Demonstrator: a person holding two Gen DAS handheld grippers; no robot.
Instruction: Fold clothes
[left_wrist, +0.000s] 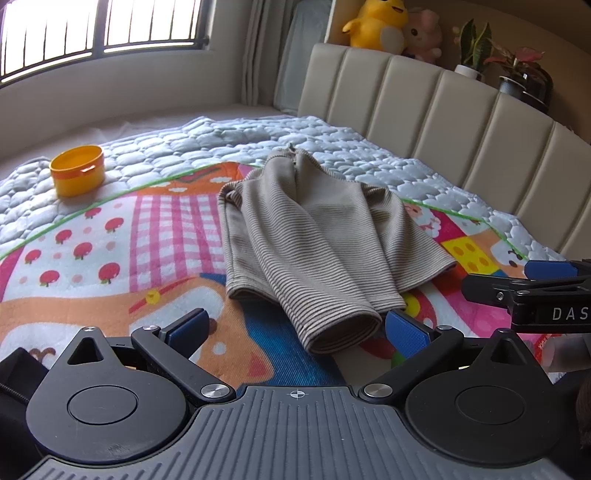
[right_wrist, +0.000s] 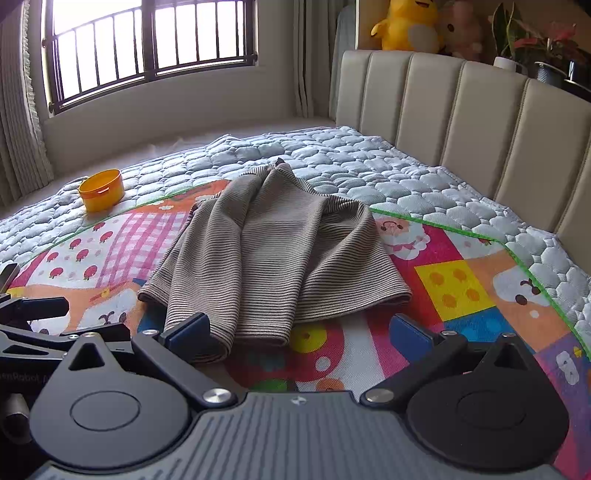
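We see a ribbed top (left_wrist: 314, 236) of soft knit cloth with fine brown and beige stripes, lying partly folded and rumpled on a bright patchwork mat (left_wrist: 110, 251) printed with apples, pink checks and cartoon animals. The mat is spread over a pale blue quilted cover (left_wrist: 351, 147) with a pebbled stitch pattern, beside a cream padded headboard (left_wrist: 424, 99) with upright channels. A round orange plastic tub (left_wrist: 78, 170) stands on the quilt, well apart from the top. Our left gripper (left_wrist: 299, 328) is spread wide with nothing in it, its blue pads either side of the top's near rolled hem. Our right gripper (right_wrist: 306, 328) is likewise released, its left pad touching the hem's near corner.
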